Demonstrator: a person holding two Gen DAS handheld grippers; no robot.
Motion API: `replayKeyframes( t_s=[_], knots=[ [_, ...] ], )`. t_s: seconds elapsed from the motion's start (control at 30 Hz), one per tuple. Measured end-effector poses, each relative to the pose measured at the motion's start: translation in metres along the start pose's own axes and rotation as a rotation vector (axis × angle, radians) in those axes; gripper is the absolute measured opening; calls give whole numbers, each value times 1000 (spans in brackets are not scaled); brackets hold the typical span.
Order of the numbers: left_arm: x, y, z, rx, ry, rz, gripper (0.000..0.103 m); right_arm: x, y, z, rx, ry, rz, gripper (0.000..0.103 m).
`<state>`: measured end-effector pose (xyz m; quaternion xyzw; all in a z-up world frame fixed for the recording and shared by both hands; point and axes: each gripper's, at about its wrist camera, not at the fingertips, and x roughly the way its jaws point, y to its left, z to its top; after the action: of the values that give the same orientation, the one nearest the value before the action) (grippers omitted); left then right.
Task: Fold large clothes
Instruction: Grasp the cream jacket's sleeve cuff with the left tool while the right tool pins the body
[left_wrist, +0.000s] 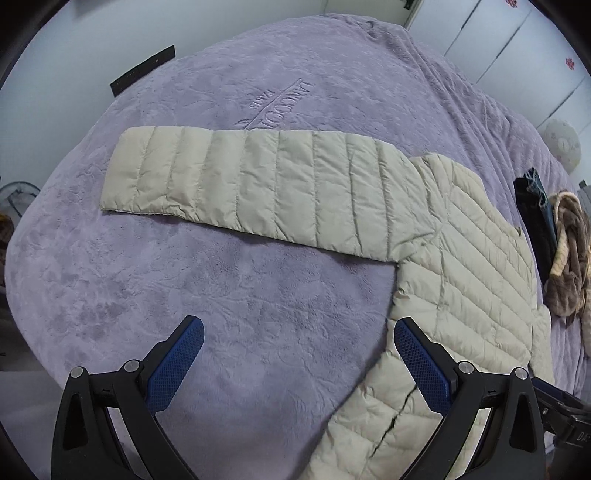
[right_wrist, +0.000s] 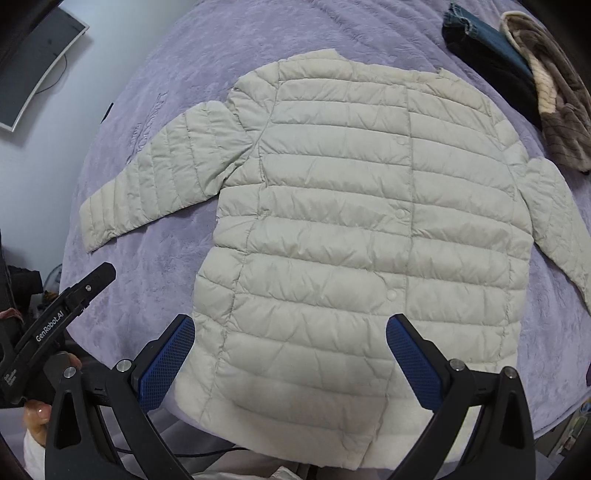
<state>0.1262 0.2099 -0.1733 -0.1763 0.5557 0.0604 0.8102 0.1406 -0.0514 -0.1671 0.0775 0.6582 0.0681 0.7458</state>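
A cream quilted down jacket (right_wrist: 351, 206) lies flat, front up and snapped shut, on a lilac blanket (right_wrist: 155, 280). Both sleeves are spread out; its left-hand sleeve (left_wrist: 258, 188) stretches across the left wrist view. My left gripper (left_wrist: 299, 339) is open and empty, above the blanket beside the jacket's lower side edge (left_wrist: 402, 306). My right gripper (right_wrist: 290, 336) is open and empty, above the jacket's hem, a finger on either side of the lower body. The left gripper also shows at the left of the right wrist view (right_wrist: 55, 317).
Dark folded jeans (right_wrist: 480, 44) and a brown furry garment (right_wrist: 554, 92) lie past the jacket's collar. A monitor (right_wrist: 37, 62) stands off the bed on the left. Wardrobe doors (left_wrist: 491, 33) stand behind the bed.
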Motion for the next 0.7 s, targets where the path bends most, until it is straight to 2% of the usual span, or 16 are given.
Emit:
replayKeyframes(
  t_s=[0.23,0.37,0.4,0.43,0.5,0.53,0.7],
  knots=[
    [41,41,32,-104,-22,-60,103,48,25,53,-82,-25,-15,103],
    [62,63,45,-178,-35,-90,103,66,38,81,-106,-80,-26,99],
    [67,69,47,-197,-37,-94,103,69,41,88,-113,-100,-26,88],
    [71,75,50,-216,-41,-99,103,74,44,95,-121,-115,-21,66],
    [78,85,54,-252,-50,-104,103,87,49,106,-121,-112,9,39],
    [81,91,56,-267,-53,-105,103,94,49,113,-115,-108,35,32],
    [98,113,60,-341,-65,-133,103,121,61,132,-163,-151,81,28]
  ],
)
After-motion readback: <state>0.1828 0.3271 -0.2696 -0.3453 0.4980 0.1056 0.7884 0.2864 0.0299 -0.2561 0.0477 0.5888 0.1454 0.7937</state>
